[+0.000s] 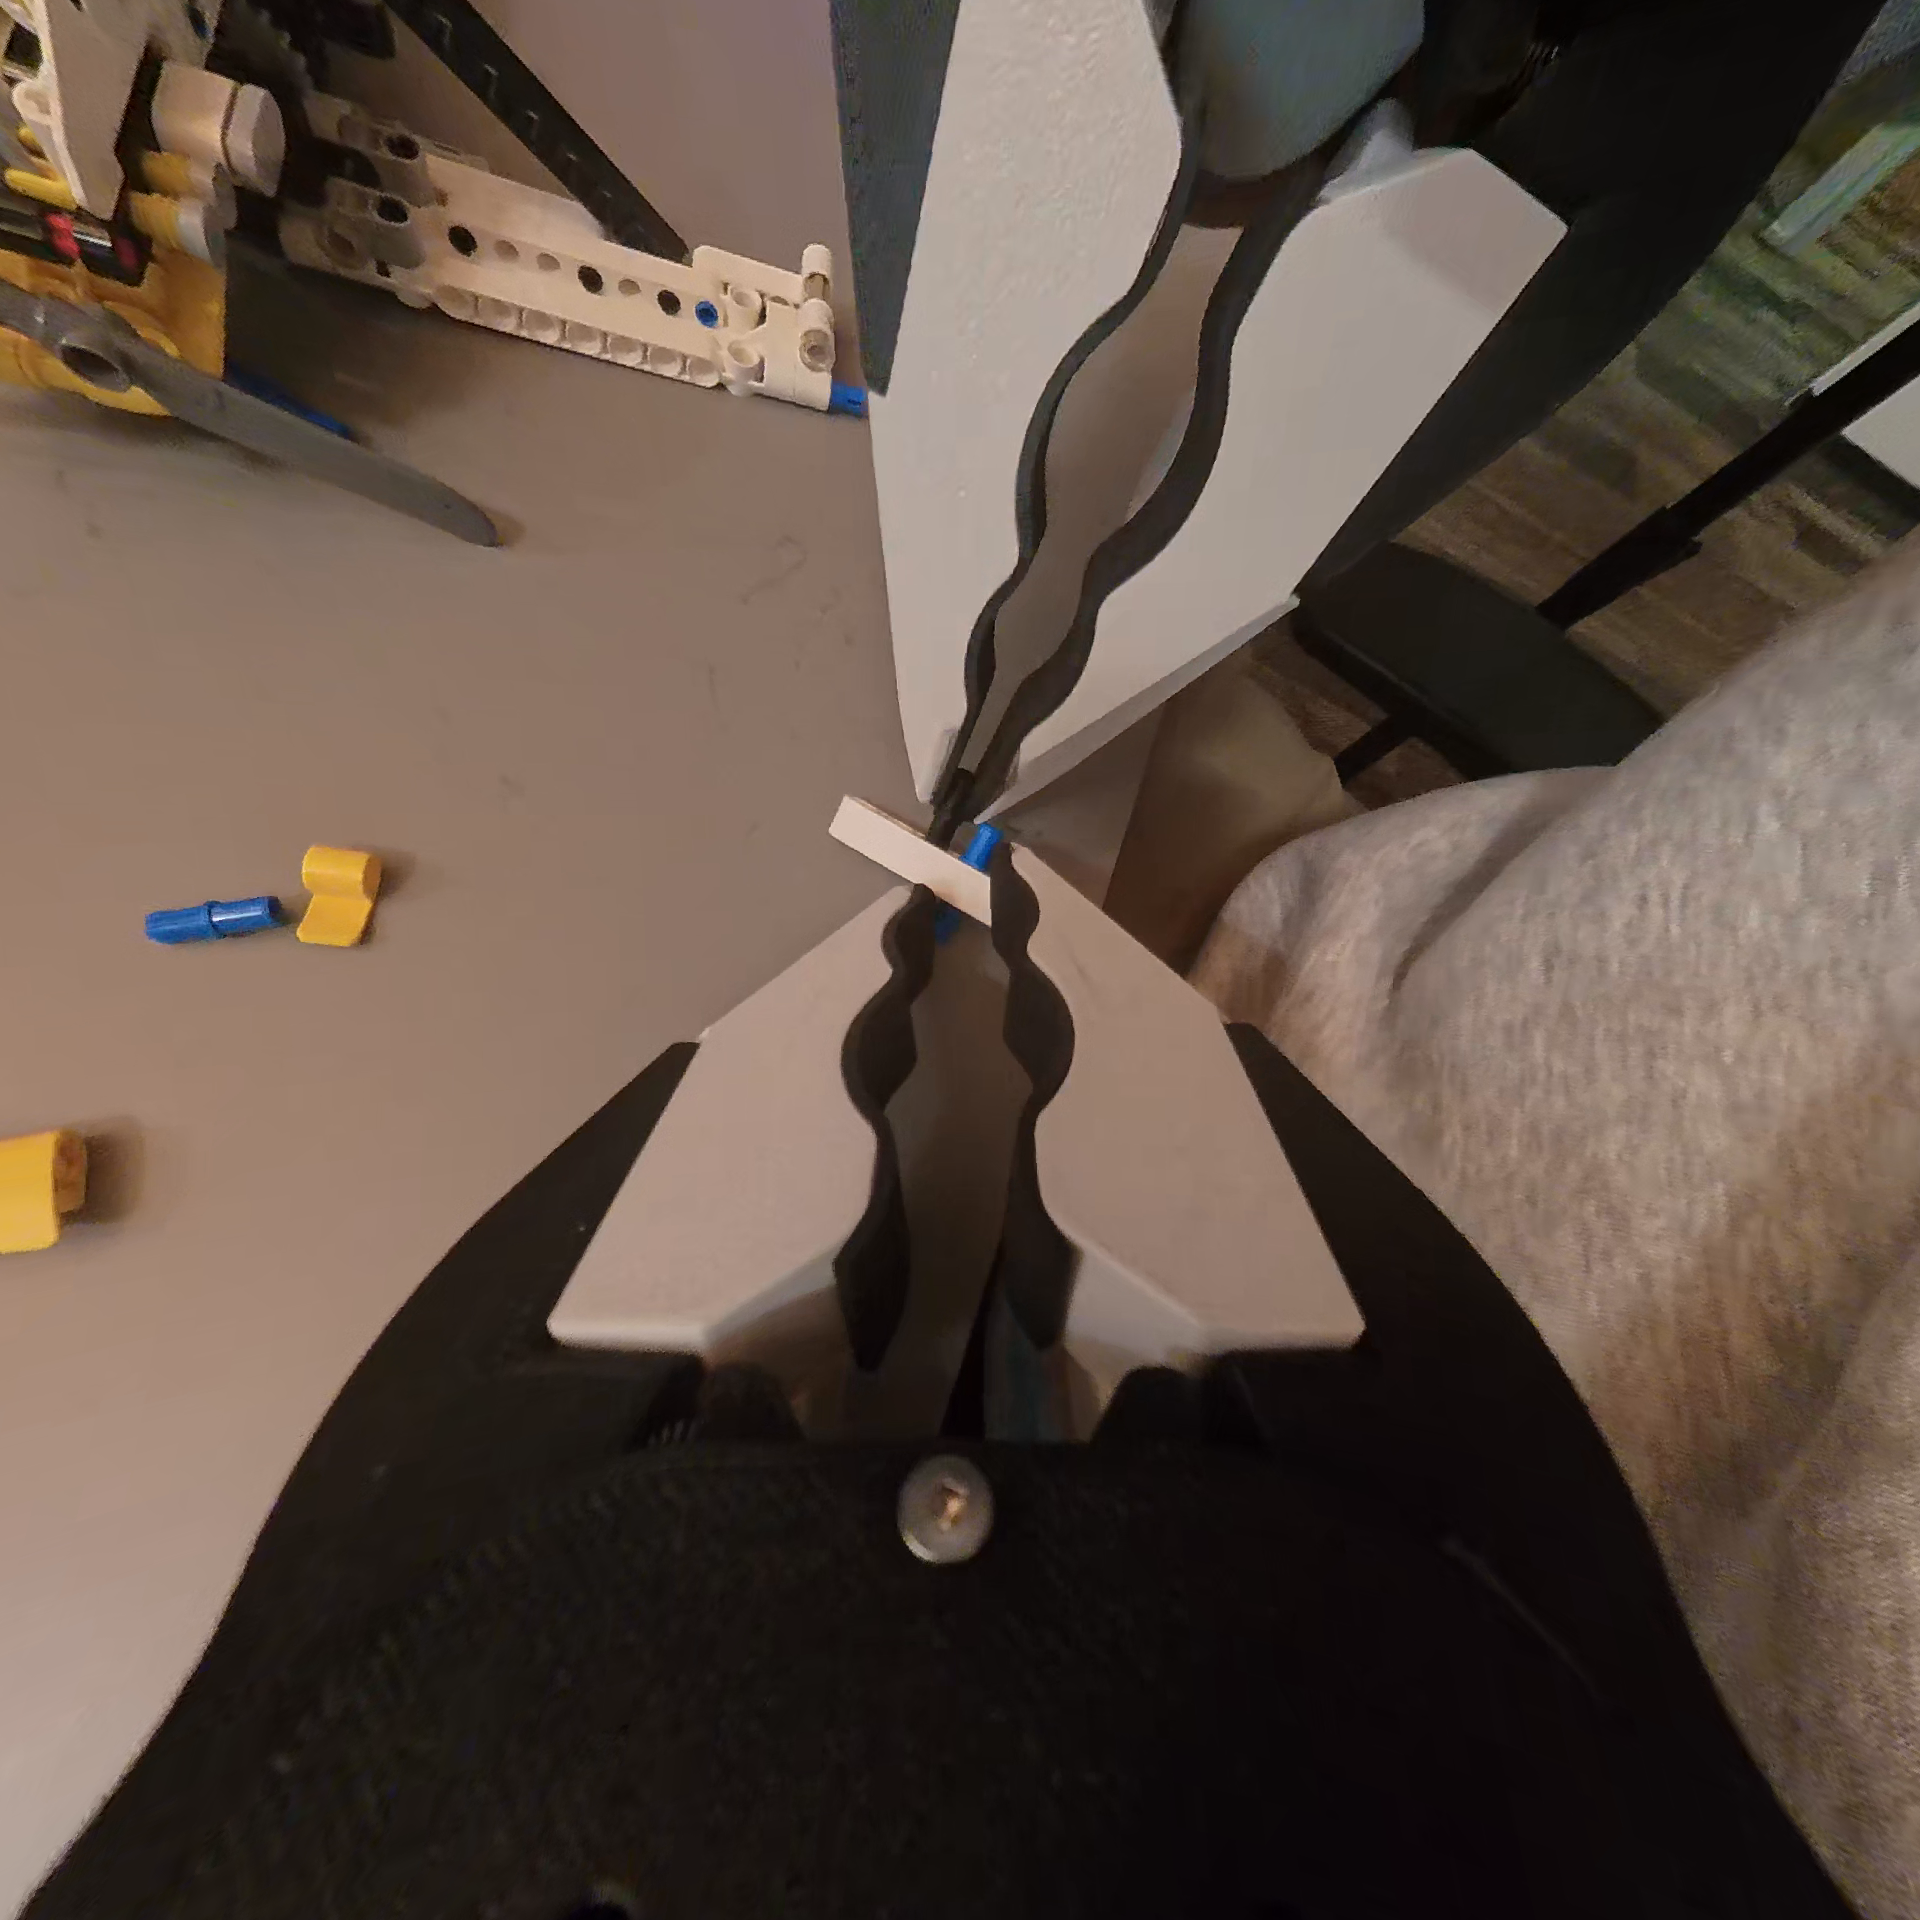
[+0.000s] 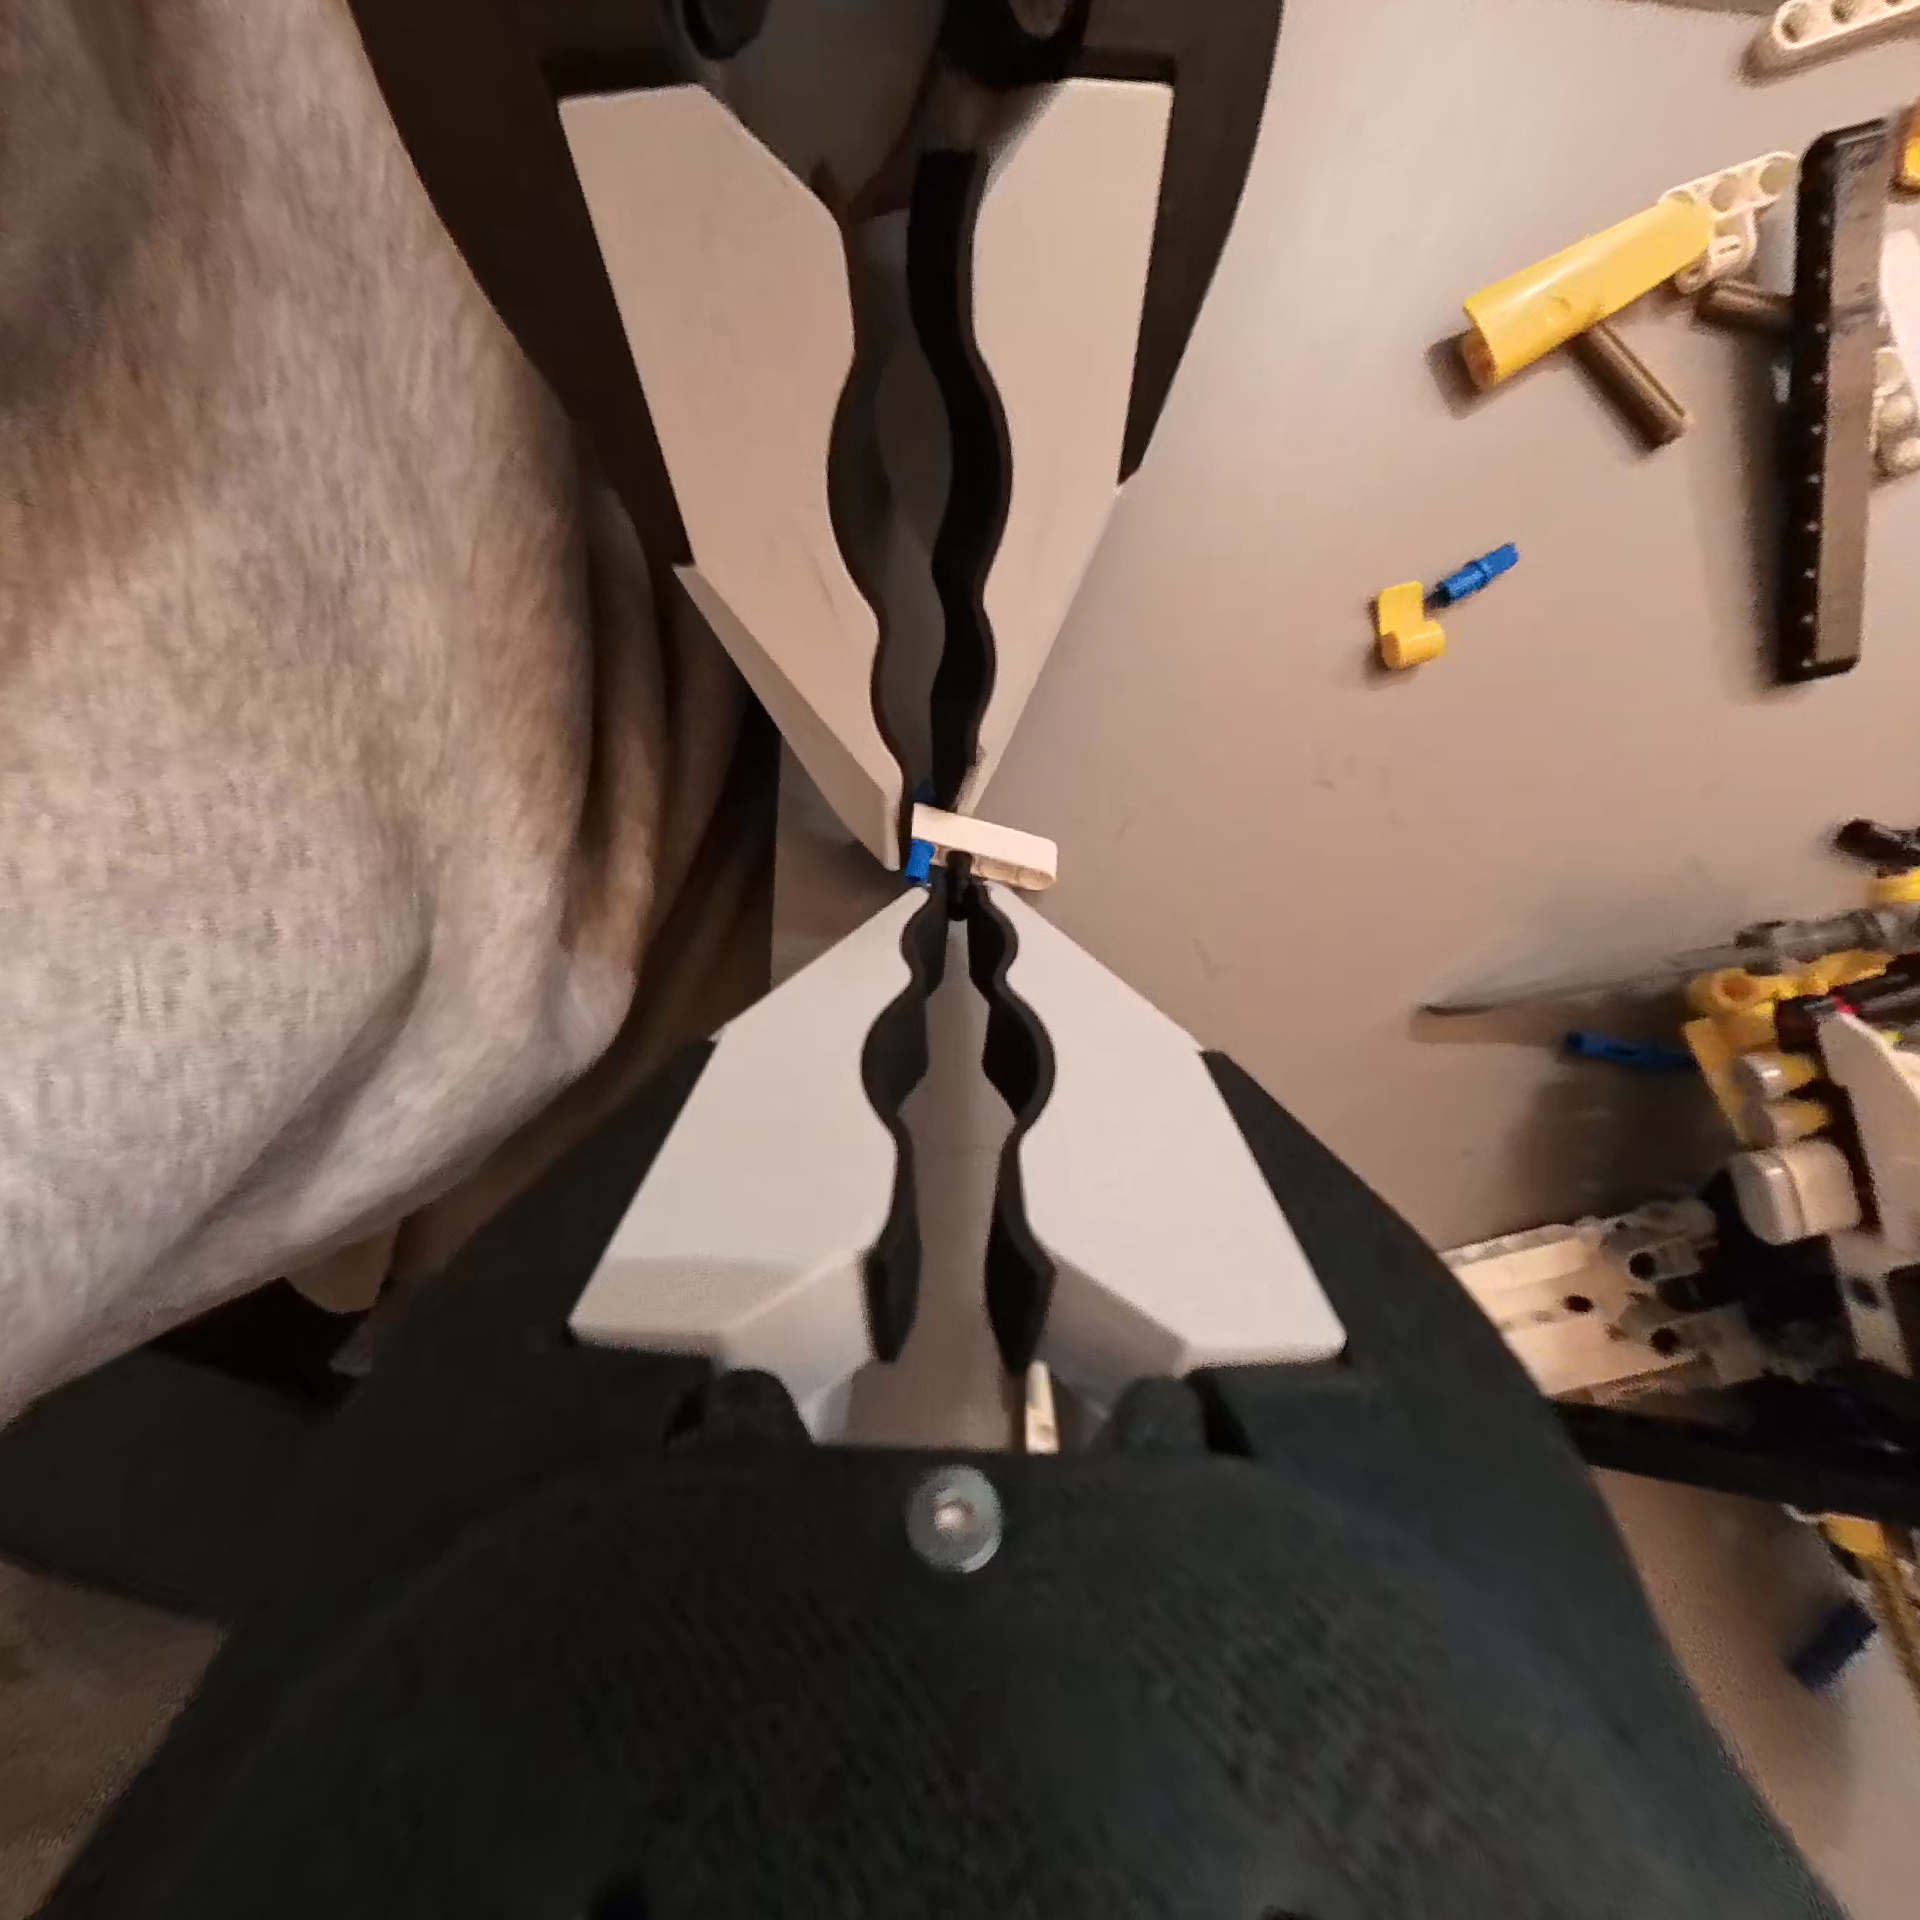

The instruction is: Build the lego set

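We hold the left gripper [image 1: 954,896] narrowed onto a small white lego beam [image 1: 914,860] with a blue pin [image 1: 979,847] through it, raised above the near edge of the grey table [image 1: 582,707]. Our right gripper [image 2: 954,883] meets it tip to tip from the opposite side, its fingers pinched together at the same beam [image 2: 987,844] beside the pin [image 2: 916,862]; whether it grips the beam or the pin we cannot tell. Farther out on the table lie a loose blue pin [image 1: 213,920] touching a yellow connector [image 1: 338,894] and a yellow piece [image 1: 36,1190] at the frame edge. Beyond them stands the partly built white-and-yellow lego model [image 1: 312,197]. Grey fabric [image 1: 1558,1091] fills the side off the table.
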Motion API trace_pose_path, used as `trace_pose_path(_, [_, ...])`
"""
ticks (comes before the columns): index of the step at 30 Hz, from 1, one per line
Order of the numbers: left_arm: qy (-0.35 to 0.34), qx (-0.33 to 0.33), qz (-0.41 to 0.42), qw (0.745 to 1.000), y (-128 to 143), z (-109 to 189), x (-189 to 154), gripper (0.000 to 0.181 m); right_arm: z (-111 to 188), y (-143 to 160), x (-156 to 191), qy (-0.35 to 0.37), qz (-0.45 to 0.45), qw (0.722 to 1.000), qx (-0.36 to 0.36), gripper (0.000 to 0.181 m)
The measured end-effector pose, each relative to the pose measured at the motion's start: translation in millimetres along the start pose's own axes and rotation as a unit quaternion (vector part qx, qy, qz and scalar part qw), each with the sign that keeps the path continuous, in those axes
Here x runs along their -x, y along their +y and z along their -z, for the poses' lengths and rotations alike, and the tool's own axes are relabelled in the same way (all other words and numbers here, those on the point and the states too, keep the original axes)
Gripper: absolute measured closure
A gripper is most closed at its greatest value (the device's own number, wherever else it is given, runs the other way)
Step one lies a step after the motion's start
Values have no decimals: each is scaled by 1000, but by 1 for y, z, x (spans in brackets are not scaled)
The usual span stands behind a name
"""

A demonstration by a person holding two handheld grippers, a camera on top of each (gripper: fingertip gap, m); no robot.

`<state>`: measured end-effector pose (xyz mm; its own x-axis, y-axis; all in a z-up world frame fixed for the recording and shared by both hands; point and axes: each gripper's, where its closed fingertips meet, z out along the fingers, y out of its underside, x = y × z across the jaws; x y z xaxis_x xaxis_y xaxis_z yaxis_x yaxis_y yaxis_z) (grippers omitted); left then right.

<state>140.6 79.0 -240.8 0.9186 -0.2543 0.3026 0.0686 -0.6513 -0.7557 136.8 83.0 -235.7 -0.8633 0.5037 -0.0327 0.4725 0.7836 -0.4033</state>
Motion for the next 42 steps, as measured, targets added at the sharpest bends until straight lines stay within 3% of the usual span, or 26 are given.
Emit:
trace_pose_path(4, [0, 0, 5, 1000, 0, 0, 1, 171, 0, 0, -1, -3, -2, 1000, 6, 178])
trace_pose_path(10, [0, 0, 17, 1000, 0, 0, 3, 170, -1, 0, -2, -5, -101, 993, -67, 179])
trace_pose_path(15, [8, 1, 28, 1000, 0, 0, 2, 170, -1, 0, -2, -31, -245, 956, -161, 179])
trace_pose_path(19, [14, 2, 36, 999, 0, 0, 3, 170, -1, 0, -3, -45, -300, 933, -195, 179])
trace_pose_path(23, [14, 2, 37, 999, 0, 0, 3, 169, -1, 0, -3, -35, -261, 948, -181, 179])
trace_pose_path(27, [16, 3, 40, 999, 0, 0, 3, 170, 0, 0, -4, 19, -145, 981, -130, 179])
trace_pose_path(31, [9, 4, 39, 999, 1, 0, 4, 172, -3, 2, -5, 63, -40, 994, -80, 179])
trace_pose_path(32, [7, 2, 36, 999, 0, 0, 5, 181, -5, 4, -4, 64, -36, 995, -69, 179])
trace_pose_path(42, [22, -5, 46, 999, -1, 1, 3, 181, -8, 5, -2, 15, -144, 980, -135, 179])
